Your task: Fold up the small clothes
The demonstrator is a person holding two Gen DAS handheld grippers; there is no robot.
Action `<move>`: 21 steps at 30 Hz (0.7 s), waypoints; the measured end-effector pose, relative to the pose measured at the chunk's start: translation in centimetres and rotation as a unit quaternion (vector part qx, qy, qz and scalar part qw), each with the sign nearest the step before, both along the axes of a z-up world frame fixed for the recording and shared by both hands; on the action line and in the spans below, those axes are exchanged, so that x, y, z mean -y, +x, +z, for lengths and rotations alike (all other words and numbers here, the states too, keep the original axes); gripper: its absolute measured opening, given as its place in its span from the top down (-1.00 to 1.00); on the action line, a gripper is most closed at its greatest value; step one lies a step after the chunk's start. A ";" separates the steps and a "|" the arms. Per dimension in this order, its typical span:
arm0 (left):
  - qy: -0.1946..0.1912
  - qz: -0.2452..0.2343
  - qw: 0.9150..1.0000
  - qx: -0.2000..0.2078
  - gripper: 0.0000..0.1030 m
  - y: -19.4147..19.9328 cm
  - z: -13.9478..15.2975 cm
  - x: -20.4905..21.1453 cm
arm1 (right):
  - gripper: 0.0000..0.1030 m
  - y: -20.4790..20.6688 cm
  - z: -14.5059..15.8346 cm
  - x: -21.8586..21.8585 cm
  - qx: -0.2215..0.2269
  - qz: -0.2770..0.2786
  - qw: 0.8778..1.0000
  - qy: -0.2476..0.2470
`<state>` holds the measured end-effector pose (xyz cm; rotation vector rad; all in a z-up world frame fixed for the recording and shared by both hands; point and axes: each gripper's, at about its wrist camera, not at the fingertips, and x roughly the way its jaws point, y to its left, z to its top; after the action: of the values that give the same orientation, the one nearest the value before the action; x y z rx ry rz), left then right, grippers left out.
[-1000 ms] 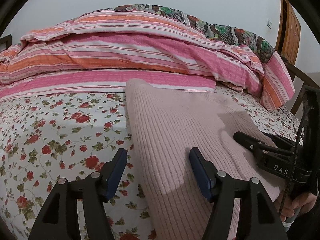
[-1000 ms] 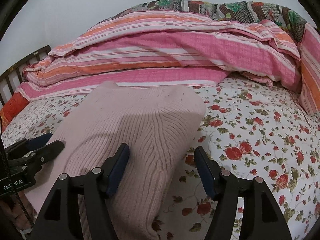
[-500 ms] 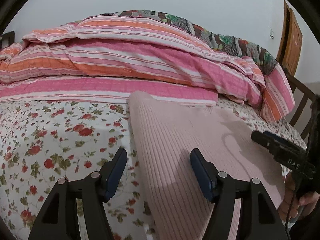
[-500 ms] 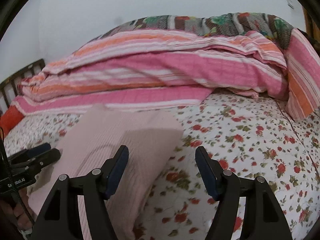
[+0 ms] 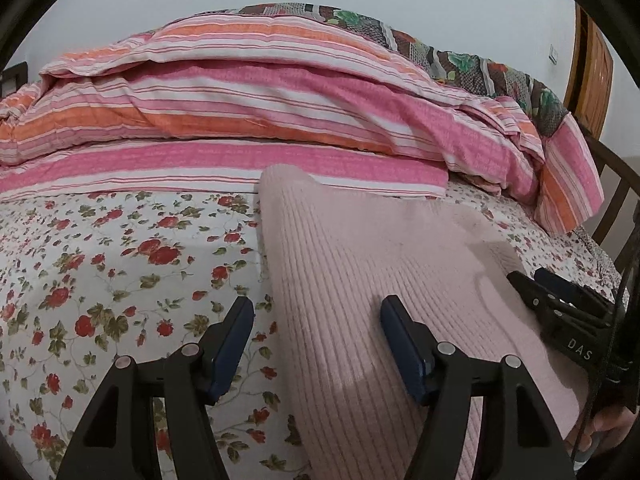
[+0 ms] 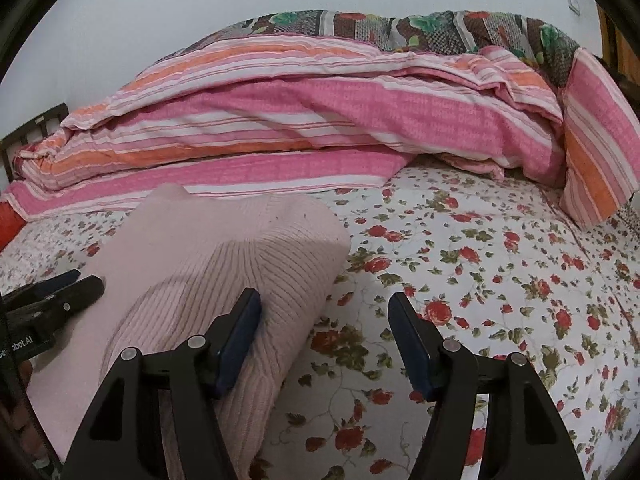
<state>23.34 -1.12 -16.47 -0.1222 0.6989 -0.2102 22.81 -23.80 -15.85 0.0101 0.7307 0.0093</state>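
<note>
left wrist: our left tool (image 5: 316,330) is released, straddling the left edge of the pink knit sweater (image 5: 392,272) lying on the flowered bed sheet (image 5: 112,264); pinching here risks catching sheet too | right wrist: our right tool (image 6: 324,328) is released, jaws just narrowing, astride the sweater's right fold; thick knit may spring open

Open flowered sheet (image 6: 500,280) right of folded pink sweater (image 6: 224,264); heaped striped quilt (image 6: 320,120) blocks far side, sweater's far edge near it.

left claw (image 5: 316,346): open, angled down | right claw (image 6: 324,344): open, angled down
</note>
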 end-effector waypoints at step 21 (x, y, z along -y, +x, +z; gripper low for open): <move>0.003 -0.001 1.000 0.002 -0.28 0.0 0.0 0.0 | -0.26 -0.1 0.1 0.0 0.001 0.000 1.000 -0.001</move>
<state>23.35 -1.10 -16.45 -0.1149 0.6961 -0.2093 22.74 -23.79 -15.80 0.0074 0.7297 0.0081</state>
